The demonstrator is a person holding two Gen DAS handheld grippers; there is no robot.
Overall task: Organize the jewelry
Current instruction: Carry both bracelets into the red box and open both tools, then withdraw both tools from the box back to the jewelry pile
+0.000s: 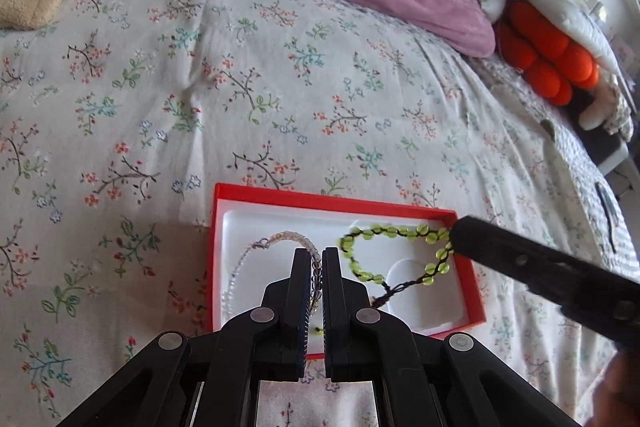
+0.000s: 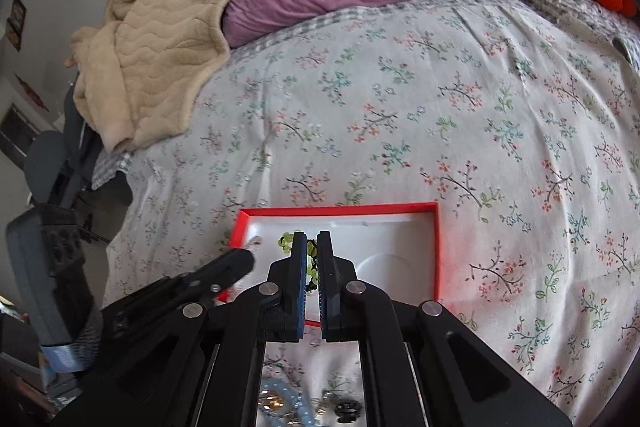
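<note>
Floral bedspread (image 1: 280, 87) carrying a red box with white tray (image 1: 280, 219).
Left gripper (image 1: 317, 255) pinches the clear beaded bracelet (image 1: 244, 263); right gripper (image 2: 312, 247) pinches the green beaded bracelet (image 1: 384, 231).

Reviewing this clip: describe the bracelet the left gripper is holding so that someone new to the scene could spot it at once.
On the floral bedspread lies a red box with a white insert. Two bracelets are over it: the left gripper pinches the clear bracelet at the box's left end. Its colourless beads and small metal clasp set it apart from the green bracelet beside it.

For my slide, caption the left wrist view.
Left gripper pinches clear bracelet over red box.
</note>
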